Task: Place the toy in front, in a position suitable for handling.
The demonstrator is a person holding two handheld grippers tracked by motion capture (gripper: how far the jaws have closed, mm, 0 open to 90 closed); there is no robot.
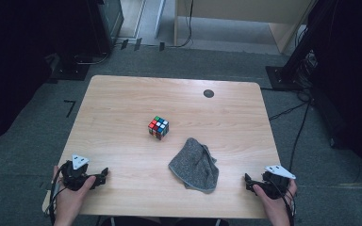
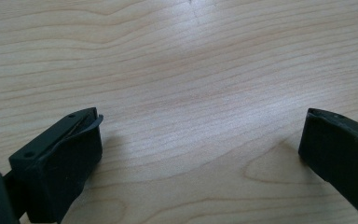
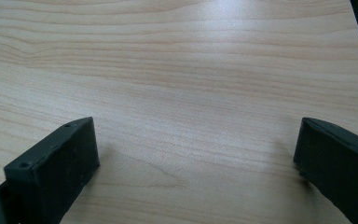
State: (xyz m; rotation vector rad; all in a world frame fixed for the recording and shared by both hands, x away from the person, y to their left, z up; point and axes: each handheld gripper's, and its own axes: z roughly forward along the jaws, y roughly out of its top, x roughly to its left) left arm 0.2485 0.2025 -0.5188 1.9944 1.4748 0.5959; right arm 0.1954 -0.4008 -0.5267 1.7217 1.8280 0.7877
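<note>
A scrambled colour cube (image 1: 158, 127) stands near the middle of the wooden table (image 1: 122, 103). A crumpled grey cloth (image 1: 195, 165) lies to its right and nearer to me. My left gripper (image 1: 104, 175) rests at the table's front left corner, held in a hand, jaws wide open with only bare wood between them (image 2: 200, 126). At the front right corner my right gripper (image 1: 248, 182) sits the same way, open and empty (image 3: 196, 130). Both grippers are well apart from the cube and the cloth.
A small dark round disc (image 1: 209, 93) sits at the table's far right. Beyond the table are grey floor, black stands and cables (image 1: 292, 70), and a light wooden cabinet (image 1: 245, 14).
</note>
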